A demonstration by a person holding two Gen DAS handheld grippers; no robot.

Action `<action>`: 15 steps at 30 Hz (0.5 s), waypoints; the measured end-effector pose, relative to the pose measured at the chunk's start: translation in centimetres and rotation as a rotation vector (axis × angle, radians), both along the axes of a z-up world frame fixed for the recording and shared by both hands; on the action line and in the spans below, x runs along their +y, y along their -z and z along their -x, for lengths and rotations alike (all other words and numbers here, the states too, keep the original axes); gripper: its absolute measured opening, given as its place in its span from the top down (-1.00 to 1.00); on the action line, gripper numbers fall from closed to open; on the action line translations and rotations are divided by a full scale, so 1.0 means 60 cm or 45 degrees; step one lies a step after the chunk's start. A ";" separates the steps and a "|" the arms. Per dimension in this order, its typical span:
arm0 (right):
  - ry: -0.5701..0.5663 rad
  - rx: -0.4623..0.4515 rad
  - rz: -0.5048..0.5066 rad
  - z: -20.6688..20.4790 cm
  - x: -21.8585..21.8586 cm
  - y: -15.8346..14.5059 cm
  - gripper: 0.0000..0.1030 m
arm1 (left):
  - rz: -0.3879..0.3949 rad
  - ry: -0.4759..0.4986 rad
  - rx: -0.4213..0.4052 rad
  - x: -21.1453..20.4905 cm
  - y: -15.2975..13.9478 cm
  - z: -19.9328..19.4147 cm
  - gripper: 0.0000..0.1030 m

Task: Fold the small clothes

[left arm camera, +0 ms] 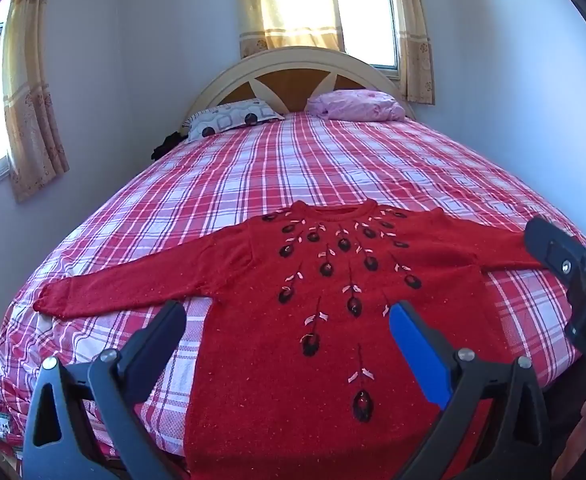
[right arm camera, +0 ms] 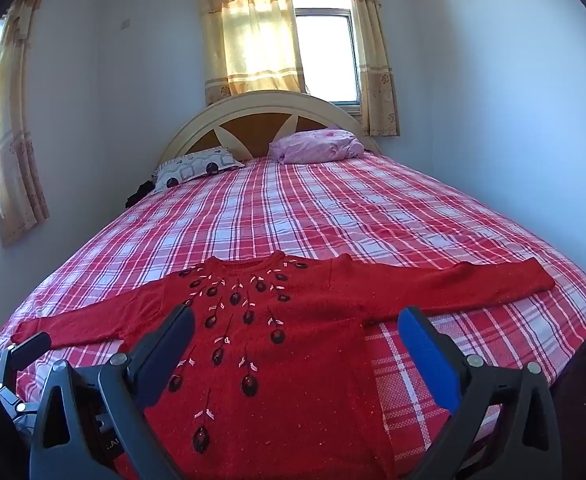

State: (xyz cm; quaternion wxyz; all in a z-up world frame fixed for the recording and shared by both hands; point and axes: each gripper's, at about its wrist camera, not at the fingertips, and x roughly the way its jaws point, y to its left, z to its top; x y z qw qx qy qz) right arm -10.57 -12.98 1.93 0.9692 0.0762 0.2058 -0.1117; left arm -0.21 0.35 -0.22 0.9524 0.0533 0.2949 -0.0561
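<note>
A red knitted sweater (left arm camera: pixel 333 288) with dark embroidered buds lies flat and face up on the near end of the bed, both sleeves spread out sideways; it also shows in the right wrist view (right arm camera: pixel 277 344). My left gripper (left arm camera: pixel 289 320) is open and empty, held above the sweater's lower body. My right gripper (right arm camera: pixel 297 328) is open and empty, above the sweater's lower right side. The right gripper also shows at the right edge of the left wrist view (left arm camera: pixel 565 256), near the right sleeve. The left gripper shows at the left edge of the right wrist view (right arm camera: pixel 25 348), by the left sleeve cuff.
The bed has a red and white plaid sheet (left arm camera: pixel 293 168). A patterned pillow (left arm camera: pixel 233 118) and a pink pillow (left arm camera: pixel 357 106) lie by the curved headboard (left arm camera: pixel 293 68). A dark item (left arm camera: pixel 165 144) sits at the bed's left edge. Walls stand close on both sides.
</note>
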 end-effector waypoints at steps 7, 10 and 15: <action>-0.001 0.001 0.002 -0.001 0.000 0.003 -0.98 | 0.021 -0.015 0.008 0.008 0.003 -0.002 -1.00; 0.002 0.003 0.001 -0.001 0.002 0.003 -0.98 | 0.026 -0.018 0.012 0.009 0.004 -0.003 -1.00; 0.002 -0.001 0.008 0.000 0.002 0.003 -0.98 | 0.027 -0.017 0.002 0.010 0.004 -0.003 -1.00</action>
